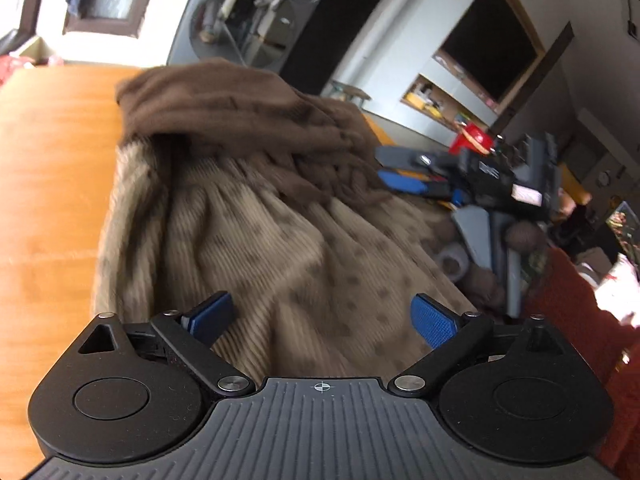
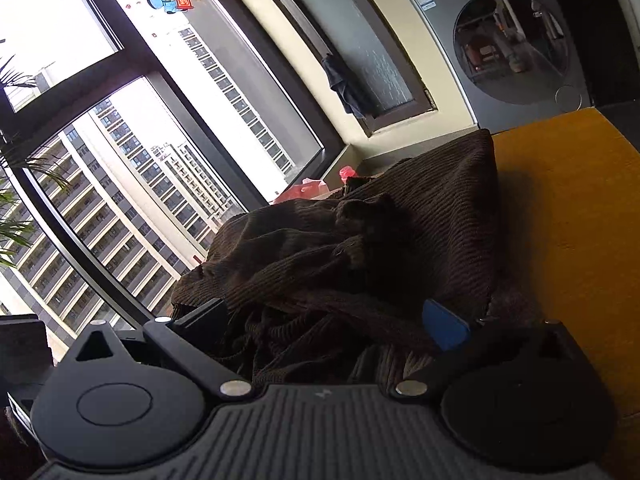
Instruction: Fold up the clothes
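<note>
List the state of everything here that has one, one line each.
Brown knit garment: crumpled, unfolded, heaped on the wooden table.
Left gripper: open, fingers spread over the garment, gripping nothing.
Right gripper: open, fabric bunched between its fingers.
Washing machine: door closed.

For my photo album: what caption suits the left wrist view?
Open left claw hovers over a rumpled brown sweater on an orange table.
</note>
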Demonstrator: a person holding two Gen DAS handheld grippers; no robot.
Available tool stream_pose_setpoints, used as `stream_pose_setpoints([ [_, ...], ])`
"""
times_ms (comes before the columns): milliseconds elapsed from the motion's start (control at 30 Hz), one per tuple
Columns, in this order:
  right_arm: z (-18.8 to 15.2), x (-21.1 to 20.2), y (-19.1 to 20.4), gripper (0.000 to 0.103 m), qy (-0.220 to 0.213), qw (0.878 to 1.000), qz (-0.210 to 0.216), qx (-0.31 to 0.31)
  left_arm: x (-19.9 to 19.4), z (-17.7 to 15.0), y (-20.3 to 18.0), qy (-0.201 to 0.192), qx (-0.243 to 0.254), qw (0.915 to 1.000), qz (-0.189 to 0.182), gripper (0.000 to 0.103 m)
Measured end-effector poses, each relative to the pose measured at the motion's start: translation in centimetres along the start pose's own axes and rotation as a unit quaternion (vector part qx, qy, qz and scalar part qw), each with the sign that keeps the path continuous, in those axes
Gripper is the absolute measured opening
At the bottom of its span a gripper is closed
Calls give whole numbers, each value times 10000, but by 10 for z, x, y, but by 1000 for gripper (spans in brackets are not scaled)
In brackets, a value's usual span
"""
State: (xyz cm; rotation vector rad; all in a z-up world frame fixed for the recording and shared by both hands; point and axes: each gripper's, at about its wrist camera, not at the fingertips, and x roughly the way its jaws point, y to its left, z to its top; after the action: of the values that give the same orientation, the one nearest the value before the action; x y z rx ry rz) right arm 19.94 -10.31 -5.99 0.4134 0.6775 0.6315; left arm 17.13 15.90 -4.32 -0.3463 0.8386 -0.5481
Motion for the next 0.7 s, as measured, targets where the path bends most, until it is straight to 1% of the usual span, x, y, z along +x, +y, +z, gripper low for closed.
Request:
stream_pose_setpoints([
  [67,4,1,3,103,117,9999,-40,-85,-7,-14,-12,189,87,9994,-279,103],
  [133,9,-3,7,103,215,9995,-196,-137,-14,-21,-24,143,185,9993,-295,103],
  [200,9,-21,22,103,116,9985,-359,-399,-28,-22,-22,-115,160,9996,-197,103],
  [233,6,-31,34,103,81,9967,-426,-688,-35,-22,-18,-266,96,9995,-118,103],
  [267,3,-41,47,103,47,9938,-491,-994,-42,-19,-11,-416,-56,9991,66,103],
  [333,-9,-54,69,103,157,9882,-428,-1460,-50,-16,3,-595,-440,9954,613,103],
  [367,-16,-59,82,103,311,9867,-280,-1569,-54,-14,10,-673,-615,9920,872,103],
  [433,-34,-63,102,102,656,9834,108,-1687,-59,-13,12,-723,-653,9873,1258,103],
  [467,-46,-65,116,98,854,9790,362,-1818,-62,-16,7,-704,-502,9867,1379,103],
  [500,-57,-66,127,86,1063,9733,601,-1945,-65,-19,1,-684,-350,9857,1500,103],
  [533,-68,-66,137,79,1314,9666,805,-2047,-67,-21,-5,-664,-188,9845,1612,103],
  [567,-77,-65,144,65,1540,9605,936,-2121,-71,-26,-14,-644,32,9837,1677,103],
  [600,-90,-65,151,56,1772,9521,1012,-2276,-76,-32,-23,-637,232,9827,1721,103],
  [667,-111,-69,161,53,1970,9367,891,-2755,-88,-43,-39,-662,503,9815,1723,103],
  [700,-118,-72,163,53,2007,9315,807,-2926,-94,-49,-46,-677,585,9818,1676,103],
])
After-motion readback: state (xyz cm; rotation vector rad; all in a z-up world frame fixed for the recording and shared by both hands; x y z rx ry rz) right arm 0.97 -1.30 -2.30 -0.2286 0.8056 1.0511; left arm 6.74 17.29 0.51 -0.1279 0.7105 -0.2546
